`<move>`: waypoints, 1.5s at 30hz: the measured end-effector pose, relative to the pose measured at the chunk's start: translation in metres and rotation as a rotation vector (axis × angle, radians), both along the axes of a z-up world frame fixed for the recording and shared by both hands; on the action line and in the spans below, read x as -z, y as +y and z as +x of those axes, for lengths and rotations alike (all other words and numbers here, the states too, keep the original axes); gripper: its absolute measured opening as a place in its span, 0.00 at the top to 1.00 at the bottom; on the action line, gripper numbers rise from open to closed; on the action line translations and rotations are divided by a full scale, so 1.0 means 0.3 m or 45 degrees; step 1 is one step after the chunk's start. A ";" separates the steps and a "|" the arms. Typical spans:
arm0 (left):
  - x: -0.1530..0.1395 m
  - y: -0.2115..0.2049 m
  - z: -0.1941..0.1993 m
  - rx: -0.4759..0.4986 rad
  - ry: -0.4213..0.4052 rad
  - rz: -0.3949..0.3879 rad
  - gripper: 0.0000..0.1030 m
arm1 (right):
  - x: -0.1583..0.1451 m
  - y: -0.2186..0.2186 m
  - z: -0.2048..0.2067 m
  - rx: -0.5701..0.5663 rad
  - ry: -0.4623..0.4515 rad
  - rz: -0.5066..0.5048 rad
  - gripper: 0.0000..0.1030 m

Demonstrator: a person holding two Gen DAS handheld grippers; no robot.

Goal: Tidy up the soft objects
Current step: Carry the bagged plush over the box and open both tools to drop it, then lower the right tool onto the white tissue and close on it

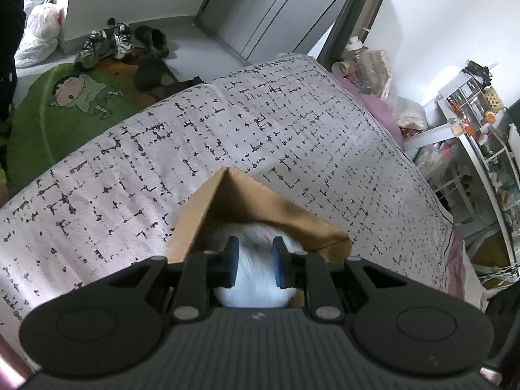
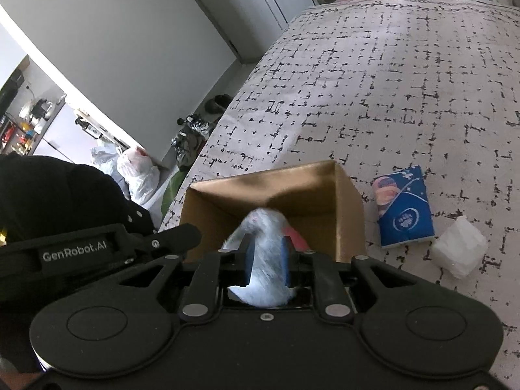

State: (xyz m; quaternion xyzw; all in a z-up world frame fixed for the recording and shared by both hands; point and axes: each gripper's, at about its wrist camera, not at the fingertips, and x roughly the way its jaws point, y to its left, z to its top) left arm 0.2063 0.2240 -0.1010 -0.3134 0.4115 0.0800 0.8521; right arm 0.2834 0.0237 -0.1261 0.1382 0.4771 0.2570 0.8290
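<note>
Though blurred, plush toy (image 2: 265,253) in right claw (image 2: 267,255)

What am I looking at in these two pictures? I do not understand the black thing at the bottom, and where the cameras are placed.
There is no robot here. A person holds a hand tool in each hand, and each tool has two fingers that pinch. A small wide-angle camera sits on each tool and looks forward along its fingers, so the black body fills the bottom of each picture.

One picture comes from the left gripper, the other from the right gripper. Each is closed on a white fluffy toy, at an open cardboard box; whether both hold the same toy, I cannot tell.

The box stands on a bed cover with black dashes. Beside it lie a blue tissue pack and a white crumpled wad.
</note>
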 end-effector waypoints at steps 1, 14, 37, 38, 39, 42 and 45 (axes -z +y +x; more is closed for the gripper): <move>-0.005 -0.003 0.001 0.002 -0.001 0.005 0.79 | -0.006 -0.011 -0.003 0.006 -0.001 0.004 0.80; -0.077 -0.114 -0.004 0.049 0.046 0.099 0.54 | -0.076 -0.173 -0.054 0.067 -0.060 0.026 0.59; -0.164 -0.239 -0.141 0.112 0.079 0.193 0.10 | -0.124 -0.353 -0.199 0.086 -0.125 -0.014 0.16; -0.165 -0.245 -0.148 0.113 0.082 0.197 0.08 | -0.124 -0.360 -0.204 0.086 -0.125 -0.016 0.14; -0.167 -0.250 -0.154 0.114 0.080 0.204 0.06 | -0.124 -0.367 -0.209 0.086 -0.124 -0.018 0.13; -0.174 -0.267 -0.171 0.116 0.077 0.226 0.01 | -0.124 -0.389 -0.223 0.082 -0.125 -0.021 0.06; -0.180 -0.279 -0.181 0.120 0.068 0.230 0.01 | -0.121 -0.408 -0.231 0.081 -0.126 -0.032 0.02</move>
